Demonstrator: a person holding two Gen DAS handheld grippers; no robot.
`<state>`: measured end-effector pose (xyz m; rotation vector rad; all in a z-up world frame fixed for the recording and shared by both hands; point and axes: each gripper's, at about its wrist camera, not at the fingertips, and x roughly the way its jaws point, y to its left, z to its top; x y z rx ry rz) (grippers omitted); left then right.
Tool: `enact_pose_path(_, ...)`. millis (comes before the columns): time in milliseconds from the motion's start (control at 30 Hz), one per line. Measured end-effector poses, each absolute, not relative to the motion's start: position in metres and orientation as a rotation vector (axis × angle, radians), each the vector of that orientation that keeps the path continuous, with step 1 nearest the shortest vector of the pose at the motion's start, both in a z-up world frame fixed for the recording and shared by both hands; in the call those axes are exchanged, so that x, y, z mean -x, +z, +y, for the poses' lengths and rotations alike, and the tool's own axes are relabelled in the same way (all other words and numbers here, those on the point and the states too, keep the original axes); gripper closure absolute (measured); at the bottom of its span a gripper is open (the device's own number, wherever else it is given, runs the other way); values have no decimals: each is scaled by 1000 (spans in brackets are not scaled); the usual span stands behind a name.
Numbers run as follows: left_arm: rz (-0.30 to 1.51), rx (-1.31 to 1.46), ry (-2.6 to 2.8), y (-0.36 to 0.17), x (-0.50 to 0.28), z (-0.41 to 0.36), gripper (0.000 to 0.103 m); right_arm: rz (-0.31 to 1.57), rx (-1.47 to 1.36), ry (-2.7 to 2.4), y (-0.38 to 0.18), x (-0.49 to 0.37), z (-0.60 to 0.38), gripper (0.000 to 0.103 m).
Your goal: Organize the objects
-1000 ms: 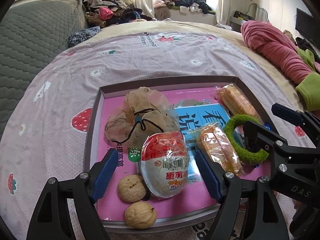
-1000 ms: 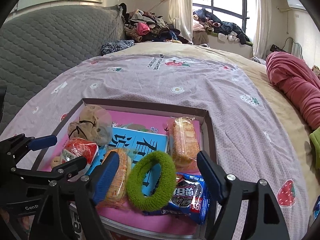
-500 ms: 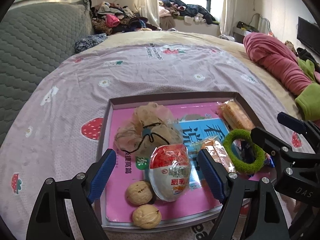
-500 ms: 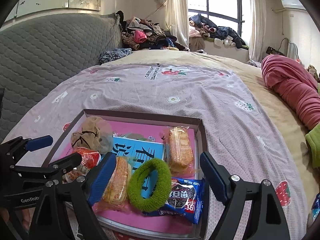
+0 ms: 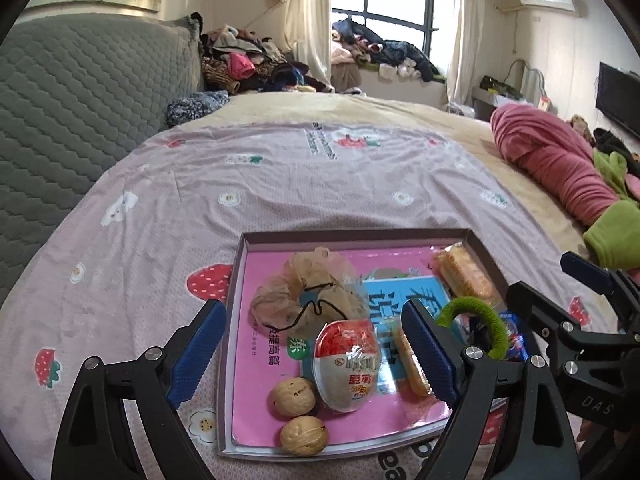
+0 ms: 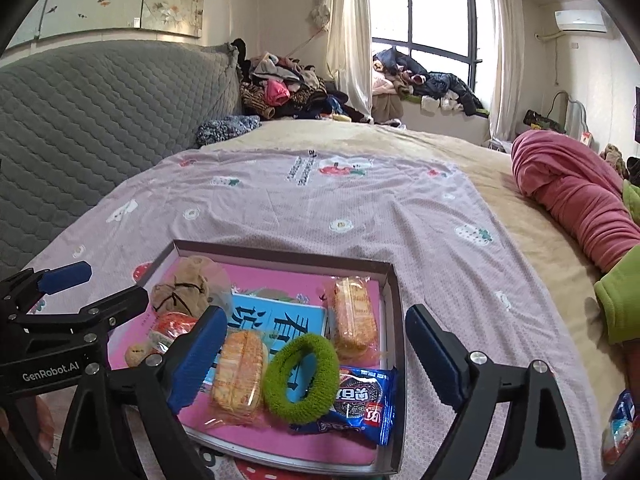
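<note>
Both grippers, left (image 5: 316,354) and right (image 6: 314,358), hang wide open and empty, having drawn back and up from the tray (image 6: 394,312) on the bed; snacks and the green hair tie (image 6: 300,378) lie inside, suggesting the sorting is nearly finished.

Strawberry-print bedspread (image 5: 280,184), grey quilted headboard (image 6: 100,128), rolled pink blanket (image 6: 572,200), clothes heap (image 5: 248,68) beside window (image 6: 436,20).
</note>
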<state>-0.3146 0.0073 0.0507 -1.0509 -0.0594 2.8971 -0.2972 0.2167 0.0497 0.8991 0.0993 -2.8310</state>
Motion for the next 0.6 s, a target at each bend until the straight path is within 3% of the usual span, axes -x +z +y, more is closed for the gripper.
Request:
enact_pose_path(133,-49,1027,2903,59,308,9,13,109,-847,-2841,62,286,211,12)
enact_pose_path(267,-41,992,2924,68,300,10,13,125,-805,-2860,73,274,207,3)
enact_pose_path(600,-20,986,2982,82,271,8,13,87,-760,-2865,92,253,208,1)
